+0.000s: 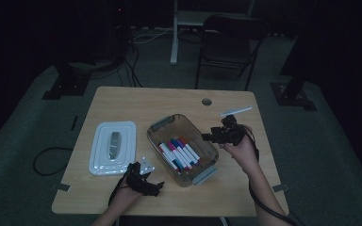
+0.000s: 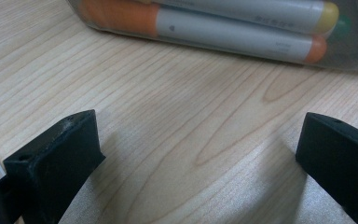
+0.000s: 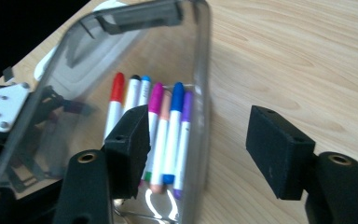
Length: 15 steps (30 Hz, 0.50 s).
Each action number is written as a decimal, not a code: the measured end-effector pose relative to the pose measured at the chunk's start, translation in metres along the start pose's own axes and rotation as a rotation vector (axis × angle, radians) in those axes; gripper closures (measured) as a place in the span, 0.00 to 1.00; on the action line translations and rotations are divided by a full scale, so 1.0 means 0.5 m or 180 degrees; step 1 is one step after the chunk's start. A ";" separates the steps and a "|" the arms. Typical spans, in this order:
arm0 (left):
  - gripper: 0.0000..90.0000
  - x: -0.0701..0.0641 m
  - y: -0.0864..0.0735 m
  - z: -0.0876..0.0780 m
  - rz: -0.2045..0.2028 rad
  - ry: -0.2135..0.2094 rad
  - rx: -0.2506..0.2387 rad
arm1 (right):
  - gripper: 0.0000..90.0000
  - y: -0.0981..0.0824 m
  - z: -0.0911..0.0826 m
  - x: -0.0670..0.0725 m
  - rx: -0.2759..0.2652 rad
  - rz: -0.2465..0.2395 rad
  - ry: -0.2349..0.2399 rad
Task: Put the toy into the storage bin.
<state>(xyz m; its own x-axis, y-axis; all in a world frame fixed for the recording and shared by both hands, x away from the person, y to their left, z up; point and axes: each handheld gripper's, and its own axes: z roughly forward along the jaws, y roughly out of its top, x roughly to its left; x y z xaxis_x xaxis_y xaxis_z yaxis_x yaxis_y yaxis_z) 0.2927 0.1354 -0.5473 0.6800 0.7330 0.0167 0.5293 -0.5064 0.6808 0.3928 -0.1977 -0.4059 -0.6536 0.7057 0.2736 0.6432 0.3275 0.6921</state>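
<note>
The left gripper rests low at the near edge of the desk, held in the person's left hand. In the left gripper view its fingers stand wide apart with bare wood between them, released and holding nothing; just beyond them the wall of the clear plastic box shows orange- and yellow-capped markers lying behind it.

Just past the left gripper and to its left lies the white lid, flat on the desk with a grey handle in its middle. Beside it, in the middle of the desk, sits the clear plastic box, open at the top, with a row of markers lying side by side on its floor, capped in red, blue, pink and purple.

The right gripper hovers above the desk just off the box's right side, in the right hand. Its fingers are released and empty, one on each side of the box's wall.

Farther on lies a white pen-like stick, then a round hole near the desk's far edge.
</note>
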 end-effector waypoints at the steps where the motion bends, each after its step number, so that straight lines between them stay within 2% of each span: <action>1: 0.00 0.000 0.000 0.000 0.0000 0.0000 0.0000 | 0.42 -0.008 -0.002 -0.008 -0.0005 0.0046 -0.0064; 3: 0.00 0.000 0.000 0.000 0.0000 0.0000 0.0000 | 0.42 -0.013 -0.001 -0.014 0.0004 0.0055 -0.0096; 4: 0.00 0.000 0.000 0.000 0.0000 0.0000 0.0000 | 0.42 -0.033 0.000 -0.032 -0.0018 0.0131 -0.0188; 10: 0.00 0.000 0.000 0.000 -0.0009 -0.0004 -0.0003 | 0.39 -0.090 0.013 -0.072 -0.0014 0.0215 -0.0471; 15: 0.00 0.000 0.000 0.000 -0.0009 -0.0005 -0.0003 | 0.35 -0.136 0.027 -0.098 0.0001 0.0275 -0.0612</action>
<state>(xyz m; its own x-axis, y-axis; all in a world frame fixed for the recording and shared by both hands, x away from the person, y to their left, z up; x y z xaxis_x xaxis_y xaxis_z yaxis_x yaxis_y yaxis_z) 0.2925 0.1353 -0.5474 0.6792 0.7338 0.0136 0.5308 -0.5039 0.6814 0.3865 -0.2459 -0.4753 -0.5078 0.8381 0.1994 0.6938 0.2606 0.6714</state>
